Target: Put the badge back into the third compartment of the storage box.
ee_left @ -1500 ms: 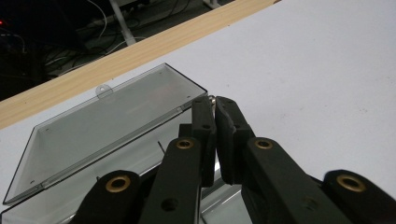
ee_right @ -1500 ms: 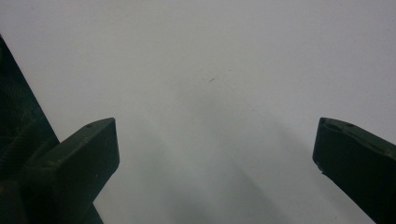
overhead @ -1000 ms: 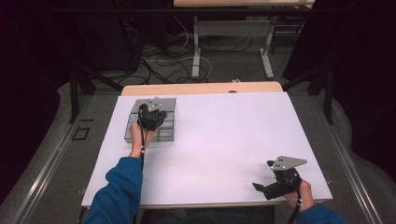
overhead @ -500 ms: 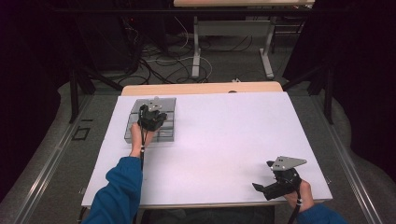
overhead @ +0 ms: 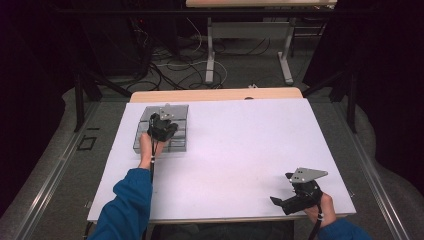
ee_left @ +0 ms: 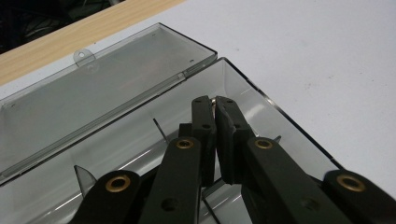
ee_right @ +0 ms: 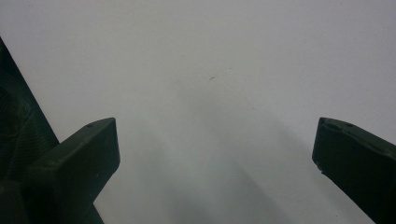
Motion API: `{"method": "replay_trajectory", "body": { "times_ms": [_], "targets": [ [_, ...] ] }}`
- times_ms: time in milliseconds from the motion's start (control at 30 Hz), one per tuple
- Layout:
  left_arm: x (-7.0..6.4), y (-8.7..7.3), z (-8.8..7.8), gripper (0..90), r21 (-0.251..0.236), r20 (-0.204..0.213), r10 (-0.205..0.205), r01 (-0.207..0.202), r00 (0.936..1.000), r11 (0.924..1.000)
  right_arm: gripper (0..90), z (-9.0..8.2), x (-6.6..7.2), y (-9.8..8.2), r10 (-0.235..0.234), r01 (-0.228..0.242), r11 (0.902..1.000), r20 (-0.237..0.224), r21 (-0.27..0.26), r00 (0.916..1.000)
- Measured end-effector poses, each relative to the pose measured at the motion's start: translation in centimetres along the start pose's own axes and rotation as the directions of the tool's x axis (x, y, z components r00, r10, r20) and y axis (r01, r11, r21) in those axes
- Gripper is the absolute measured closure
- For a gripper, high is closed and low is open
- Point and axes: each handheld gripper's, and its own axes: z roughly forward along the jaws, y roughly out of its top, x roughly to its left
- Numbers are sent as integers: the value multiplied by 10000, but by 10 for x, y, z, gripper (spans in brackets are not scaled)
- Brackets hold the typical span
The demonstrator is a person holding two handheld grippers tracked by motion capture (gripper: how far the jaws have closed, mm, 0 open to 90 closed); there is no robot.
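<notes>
Dark room, grey floor (overhead: 60,165), tangled cables (overhead: 175,65), a second table's white legs (overhead: 211,55) beyond.

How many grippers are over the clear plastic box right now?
1. The left gripper is over the open clear plastic box, jaws nearly closed; the right gripper rests near the table's front right corner.

Left gripper (ee_left: 215,105) extended toward eleven o'clock, jaws nearly closed; right gripper (ee_right: 215,154) resting at five o'clock, jaws spread wide.
</notes>
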Motion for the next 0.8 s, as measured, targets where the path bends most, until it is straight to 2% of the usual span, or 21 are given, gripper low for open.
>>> {"method": "replay_trajectory", "body": {
  "times_ms": [200,267,300,567,633,700,800],
  "targets": [
    [2,-1,0,874,297,-9,-155,155,9999,9994,4,0,0,0,-17,17,10000,-4,7,10000],
    [2,-2,1,874,332,-115,-123,127,9999,9994,4,1,0,0,-43,43,10000,50,-10,10000],
    [2,-2,2,874,360,-16,-98,98,10000,9993,5,0,1,0,-14,14,9999,0,134,10000],
    [1,-3,4,873,618,-45,-101,103,9999,9980,4,1,1,0,-46,46,9999,-14,95,10000],
    [1,-3,6,873,575,-153,9,0,9999,9983,4,1,1,0,-74,75,9999,-38,102,10000],
    [0,-3,7,872,584,-89,-119,124,9999,9982,5,1,1,0,-60,60,9999,-3,93,10000],
    [0,-4,8,871,552,-122,-91,98,9999,9984,5,1,1,0,-57,57,9999,1,106,10000]
  ]
}}
